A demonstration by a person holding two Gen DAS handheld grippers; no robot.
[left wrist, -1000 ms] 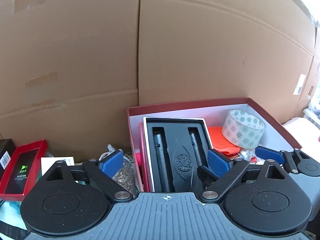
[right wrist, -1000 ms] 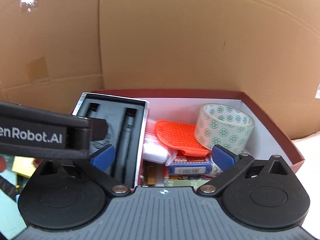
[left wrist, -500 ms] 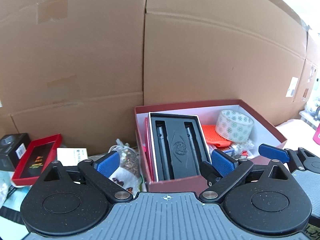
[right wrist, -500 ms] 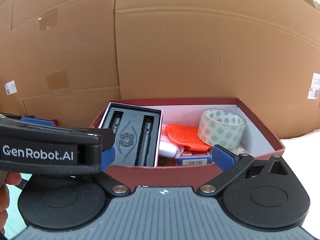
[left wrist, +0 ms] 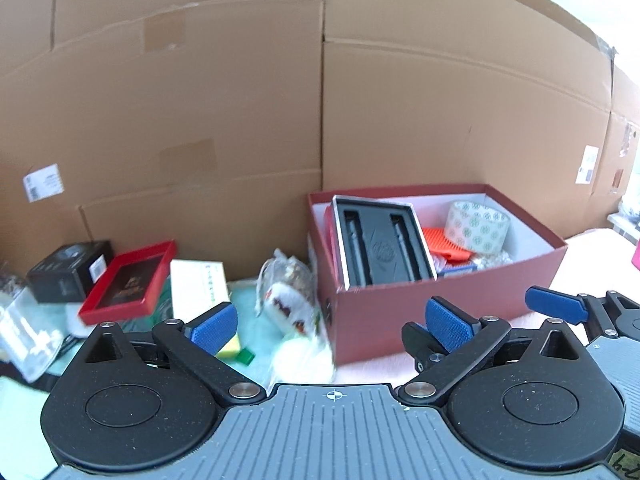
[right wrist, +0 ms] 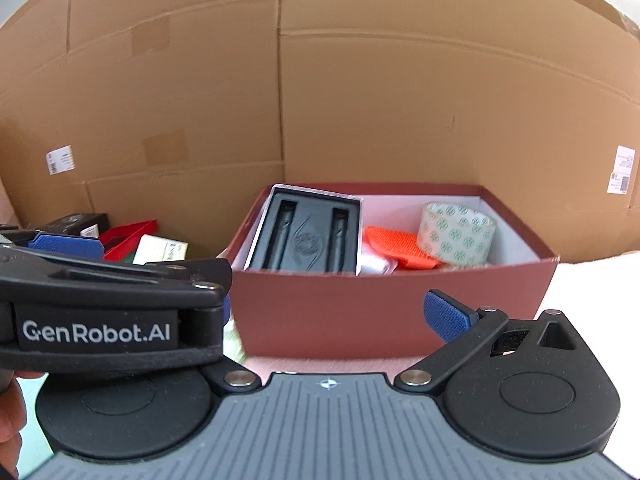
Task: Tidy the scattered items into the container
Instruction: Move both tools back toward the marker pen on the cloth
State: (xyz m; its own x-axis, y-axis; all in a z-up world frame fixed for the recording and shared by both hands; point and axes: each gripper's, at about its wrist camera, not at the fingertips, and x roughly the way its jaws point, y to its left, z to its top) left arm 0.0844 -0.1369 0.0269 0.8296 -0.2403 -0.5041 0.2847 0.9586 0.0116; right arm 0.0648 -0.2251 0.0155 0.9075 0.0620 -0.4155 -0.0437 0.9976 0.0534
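Both my tongs stand wide and empty: left gripper (left wrist: 332, 326), right gripper (right wrist: 332, 316). Red box (left wrist: 420, 312) lies at 1 o'clock of the left, holding black tray (left wrist: 382, 250) and tape roll (left wrist: 478, 226). Snack bag (left wrist: 290, 300) at 11 o'clock, beside the box; nothing blocks it.

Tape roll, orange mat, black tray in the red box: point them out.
Tape roll (right wrist: 456, 236): right wrist view, patterned outer side.
Orange mat (right wrist: 396, 246): right wrist view, ribbed top face.
Black tray (left wrist: 380, 248): left wrist view, embossed centre panel.

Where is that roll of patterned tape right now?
The tape roll sits inside the red box, at its right end, just right of the orange mat.
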